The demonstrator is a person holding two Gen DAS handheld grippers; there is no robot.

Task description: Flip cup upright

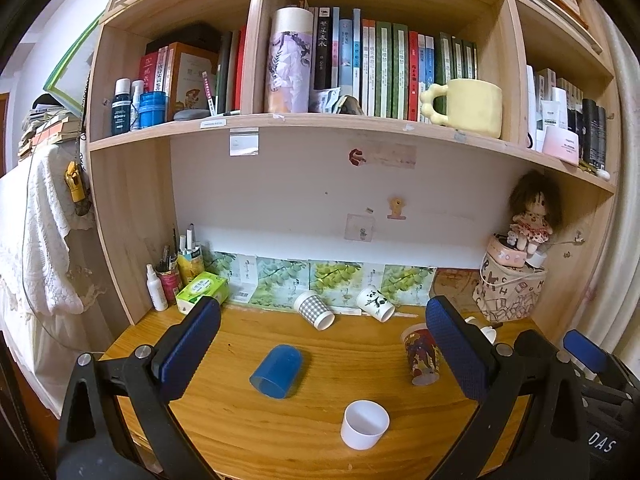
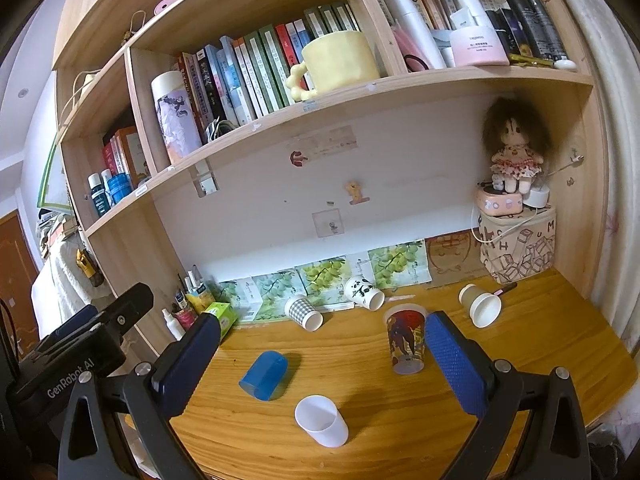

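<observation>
1. Plainly, "GenRobot AI" is showing in white on the black body of the left gripper (image 2: 86,344), seen at the left edge of the right wrist view; "DAS" is showing on the dark housing at the lower right of the left wrist view.
2. The white cup (image 1: 365,424) is standing upright near the front of the wooden desk (image 1: 224,420), mouth up, nothing inside.
3. The blue cup (image 1: 277,372) is lying on its side at mid-desk, its long axis running front to back, open mouth facing the near left.
4. The checked cup (image 1: 314,312) and panda cup (image 1: 375,303) are lying tipped by the back wall; the red patterned cup (image 1: 421,356) is standing rim up, leaning slightly.
5. The left gripper (image 1: 324,344) and right gripper (image 2: 322,346) are both hovering spread wide, holding nothing.
</observation>
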